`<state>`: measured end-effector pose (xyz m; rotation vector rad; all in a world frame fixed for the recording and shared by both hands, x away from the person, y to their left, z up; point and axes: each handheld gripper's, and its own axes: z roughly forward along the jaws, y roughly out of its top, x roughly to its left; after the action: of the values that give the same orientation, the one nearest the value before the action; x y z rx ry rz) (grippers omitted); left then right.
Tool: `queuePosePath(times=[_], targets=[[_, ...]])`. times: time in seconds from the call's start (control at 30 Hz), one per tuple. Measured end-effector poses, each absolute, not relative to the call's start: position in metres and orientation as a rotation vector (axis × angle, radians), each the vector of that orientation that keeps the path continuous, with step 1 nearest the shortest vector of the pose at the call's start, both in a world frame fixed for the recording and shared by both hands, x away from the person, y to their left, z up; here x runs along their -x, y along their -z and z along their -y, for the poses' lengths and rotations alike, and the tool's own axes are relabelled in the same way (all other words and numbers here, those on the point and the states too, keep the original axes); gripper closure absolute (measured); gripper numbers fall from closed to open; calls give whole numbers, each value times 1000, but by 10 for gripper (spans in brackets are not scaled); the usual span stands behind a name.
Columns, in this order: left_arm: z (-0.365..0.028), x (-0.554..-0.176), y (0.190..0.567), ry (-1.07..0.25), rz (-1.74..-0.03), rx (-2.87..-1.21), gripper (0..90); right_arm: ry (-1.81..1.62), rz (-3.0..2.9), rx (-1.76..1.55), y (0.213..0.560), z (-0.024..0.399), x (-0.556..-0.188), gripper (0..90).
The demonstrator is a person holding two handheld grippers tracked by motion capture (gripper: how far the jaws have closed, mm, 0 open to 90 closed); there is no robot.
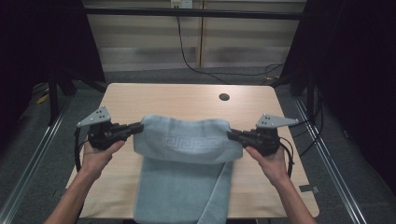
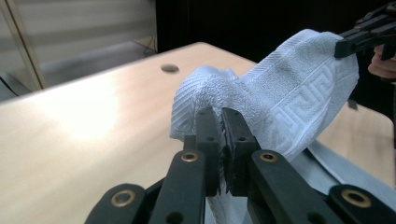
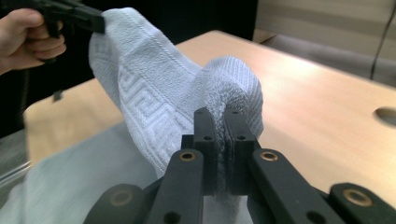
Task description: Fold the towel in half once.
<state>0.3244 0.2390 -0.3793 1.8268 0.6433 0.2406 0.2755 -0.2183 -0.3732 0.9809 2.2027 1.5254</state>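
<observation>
A pale blue towel (image 1: 187, 140) with a woven key-pattern band is held up by two corners over a light wooden table (image 1: 177, 100). Its lower part lies flat toward the near edge. My left gripper (image 1: 139, 127) is shut on the towel's left corner, and in the left gripper view the jaws pinch the cloth (image 2: 219, 93) at my left gripper (image 2: 221, 114). My right gripper (image 1: 230, 135) is shut on the right corner. In the right gripper view the towel (image 3: 154, 98) bunches over my right gripper (image 3: 219, 114). The held edge sags between the two.
A round cable hole (image 1: 224, 97) sits in the table's far right part. Bare tabletop lies beyond the towel and at both sides. Metal rails (image 1: 327, 154) run along the floor left and right; a black cable (image 1: 187, 56) hangs behind the table.
</observation>
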Motion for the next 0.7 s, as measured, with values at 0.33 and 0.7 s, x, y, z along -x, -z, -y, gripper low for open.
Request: queuePosePath(times=[0.33, 0.7], targets=[[-233, -279, 449, -74, -640, -1991, 868, -1471, -2383, -1042, 430, 206, -241, 862], [-205, -274, 497, -106, -610, -2194, 868, -1207, -2536, -1181, 493, 207, -239, 865]])
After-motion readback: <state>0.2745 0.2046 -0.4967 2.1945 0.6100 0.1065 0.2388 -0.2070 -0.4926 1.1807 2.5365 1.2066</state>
